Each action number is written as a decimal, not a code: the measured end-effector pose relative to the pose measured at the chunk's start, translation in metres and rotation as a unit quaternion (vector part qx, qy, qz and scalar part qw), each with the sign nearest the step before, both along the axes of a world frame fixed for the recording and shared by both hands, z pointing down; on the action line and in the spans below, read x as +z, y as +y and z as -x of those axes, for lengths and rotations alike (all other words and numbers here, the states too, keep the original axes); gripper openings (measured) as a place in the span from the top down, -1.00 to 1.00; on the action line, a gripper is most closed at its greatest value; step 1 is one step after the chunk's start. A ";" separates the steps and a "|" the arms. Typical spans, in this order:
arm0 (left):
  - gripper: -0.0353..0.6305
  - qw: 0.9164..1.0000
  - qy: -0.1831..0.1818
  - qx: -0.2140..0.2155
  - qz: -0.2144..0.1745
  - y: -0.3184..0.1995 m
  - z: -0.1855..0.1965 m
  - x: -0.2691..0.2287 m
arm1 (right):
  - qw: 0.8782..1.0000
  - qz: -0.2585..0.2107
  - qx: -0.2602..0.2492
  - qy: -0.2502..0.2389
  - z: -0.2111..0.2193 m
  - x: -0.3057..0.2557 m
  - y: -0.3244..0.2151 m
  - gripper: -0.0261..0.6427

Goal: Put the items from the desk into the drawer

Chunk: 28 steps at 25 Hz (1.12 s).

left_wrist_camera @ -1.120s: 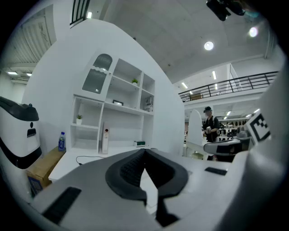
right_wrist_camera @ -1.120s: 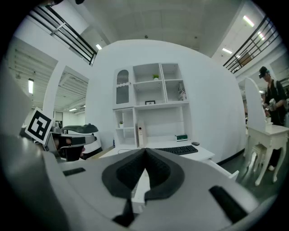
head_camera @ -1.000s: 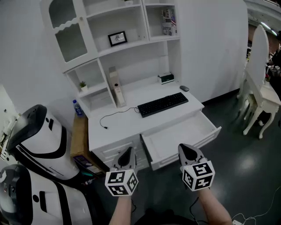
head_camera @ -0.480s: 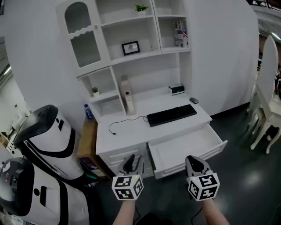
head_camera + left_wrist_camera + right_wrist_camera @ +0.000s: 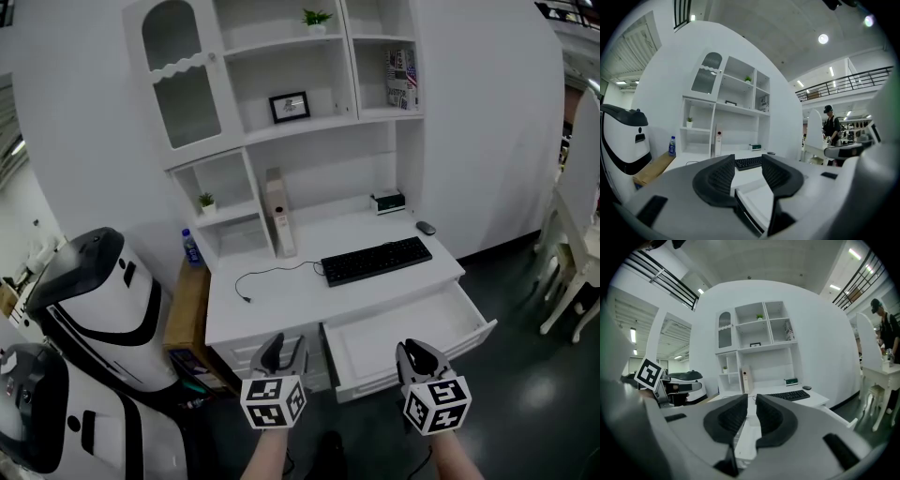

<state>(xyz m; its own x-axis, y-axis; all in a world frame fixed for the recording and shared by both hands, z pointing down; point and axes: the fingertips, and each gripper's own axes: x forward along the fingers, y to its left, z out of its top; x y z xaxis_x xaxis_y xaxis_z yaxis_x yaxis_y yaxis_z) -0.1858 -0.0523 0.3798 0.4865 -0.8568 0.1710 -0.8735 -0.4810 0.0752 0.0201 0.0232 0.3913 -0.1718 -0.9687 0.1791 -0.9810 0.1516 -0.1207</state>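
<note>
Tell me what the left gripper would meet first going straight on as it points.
Probably the desk's front edge beside the open drawer, though depth is unclear. The left gripper's jaws have just been opening, nothing between them.

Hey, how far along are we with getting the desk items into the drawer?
Done: the drawer is pulled open, though it looks empty. In hand: nothing; the left gripper, whose jaws have just been opening, and the right gripper are both empty, short of the desk. Left: the keyboard, mouse and small dark box sit on the desk, none in the drawer yet.
</note>
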 end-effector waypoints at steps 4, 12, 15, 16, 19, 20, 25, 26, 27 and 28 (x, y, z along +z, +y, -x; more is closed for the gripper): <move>0.41 1.000 -0.001 -0.007 -0.001 -0.044 0.006 0.004 | 1.000 0.003 -0.005 -0.002 0.005 0.004 -0.045 0.79; 0.38 1.000 0.009 -0.014 0.000 -0.137 0.022 0.009 | 1.000 0.003 -0.012 -0.009 0.021 0.000 -0.145 0.78; 0.35 1.000 0.005 -0.012 0.004 -0.165 0.026 0.011 | 1.000 0.001 -0.016 -0.005 0.031 -0.005 -0.175 0.78; 0.35 1.000 0.004 -0.013 0.004 -0.173 0.027 0.011 | 1.000 0.000 -0.018 -0.003 0.033 -0.006 -0.184 0.78; 0.32 1.000 0.000 -0.019 0.005 -0.198 0.033 0.010 | 1.000 -0.001 -0.022 -0.002 0.040 -0.010 -0.208 0.77; 0.31 1.000 -0.004 -0.021 0.006 -0.205 0.035 0.009 | 1.000 -0.002 -0.023 -0.003 0.042 -0.012 -0.216 0.77; 0.29 1.000 -0.010 -0.028 0.004 -0.237 0.043 -0.001 | 1.000 -0.006 -0.029 0.002 0.049 -0.024 -0.248 0.76; 0.28 1.000 -0.011 -0.028 0.002 -0.243 0.042 -0.003 | 1.000 -0.008 -0.029 0.004 0.049 -0.025 -0.254 0.76; 0.28 1.000 -0.013 -0.028 0.000 -0.249 0.041 -0.005 | 1.000 -0.009 -0.029 0.004 0.049 -0.027 -0.260 0.76; 0.27 0.999 -0.014 -0.029 -0.002 -0.254 0.040 -0.007 | 1.000 -0.010 -0.030 0.003 0.049 -0.028 -0.266 0.76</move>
